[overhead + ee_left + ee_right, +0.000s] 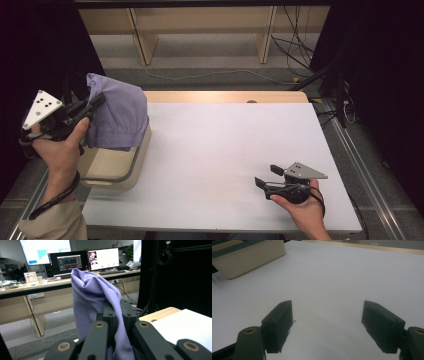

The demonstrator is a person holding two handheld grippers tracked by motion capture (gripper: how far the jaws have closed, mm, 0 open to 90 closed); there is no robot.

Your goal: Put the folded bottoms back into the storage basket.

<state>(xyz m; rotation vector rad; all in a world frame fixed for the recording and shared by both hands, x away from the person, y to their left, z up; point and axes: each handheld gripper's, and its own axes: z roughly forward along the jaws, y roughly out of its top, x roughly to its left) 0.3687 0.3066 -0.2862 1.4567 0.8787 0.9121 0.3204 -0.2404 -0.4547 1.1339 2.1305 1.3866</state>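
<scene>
At the left edge of the table [225, 150] a cream bin [117, 162] stood, and a lilac cloth [117, 112] hung above it, its lower folds draped over the bin's rim. The left gripper [95, 102], held up in the person's left hand [60, 150], had its fingers [109, 312] clamped on a fold of the cloth, which rose in a peak above them and spilled down between them in the left gripper view. Behind the cloth, in that view, a long desk [30, 287] carried several monitors [103, 258].

Near the front right corner of the table the right gripper [267, 176] rested low in the person's right hand [302, 210], pointing towards the left edge. Its fingers [278, 325] stood wide apart with nothing but the white tabletop between them. From there the bin showed far off, at the top left of the right gripper view. The two grippers were well apart, one at each side of the table. Cables [300, 45] lay on the floor beyond the far edge.
</scene>
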